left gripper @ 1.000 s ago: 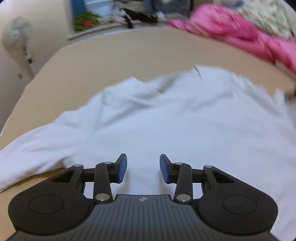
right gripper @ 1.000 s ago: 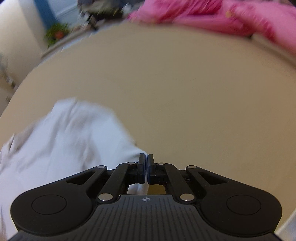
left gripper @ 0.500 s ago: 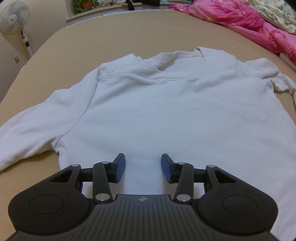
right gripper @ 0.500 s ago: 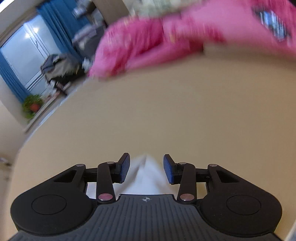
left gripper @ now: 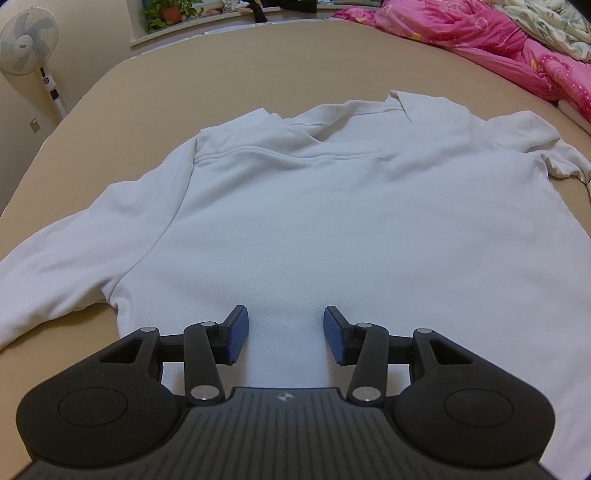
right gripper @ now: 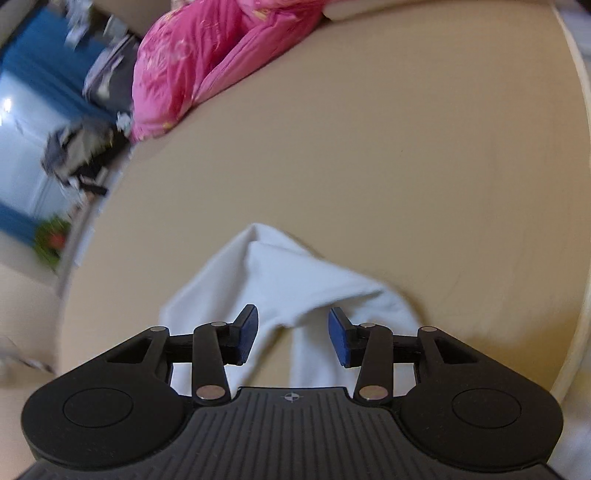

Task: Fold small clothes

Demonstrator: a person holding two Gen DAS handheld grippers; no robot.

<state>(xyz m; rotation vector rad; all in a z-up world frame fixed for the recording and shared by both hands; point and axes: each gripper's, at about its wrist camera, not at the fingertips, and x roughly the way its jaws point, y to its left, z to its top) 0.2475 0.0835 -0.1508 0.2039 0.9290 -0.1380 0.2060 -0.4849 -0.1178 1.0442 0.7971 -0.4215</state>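
Where the left wrist view begins at its near edge, the left gripper (left gripper: 285, 334) is held low and level over the hem end of a white shirt (left gripper: 332, 221), its jaws spread wide with only cloth showing in the gap between the blue pads (left gripper: 236, 336); they hold nothing. The shirt lies flat on the tan bed (left gripper: 258, 81), hem near, collar (left gripper: 397, 101) far. Its left sleeve (left gripper: 74, 266) runs out to the near left, and the right sleeve (left gripper: 554, 155) bunches at the far right. Whether the pads touch the fabric cannot be told.

In the right wrist view, the right gripper (right gripper: 292, 336) is also low and tipped forward over the bed, jaws wide apart and gripping nothing. A crumpled white sleeve end (right gripper: 291, 277) lies just beyond and partly between the pads, peaked into a loose fold, with bare tan sheet stretching away beyond it.

Farther off, a pink quilt (left gripper: 480, 40) is heaped along the far right edge of the bed, with a pale floral cover (left gripper: 546, 22) behind it. At the far left stand a pedestal fan (left gripper: 27, 46) beside the wall and a potted plant (left gripper: 168, 9) on a ledge. The right wrist view, blurred at its left side, shows blue curtains (right gripper: 48, 59) past the quilt.
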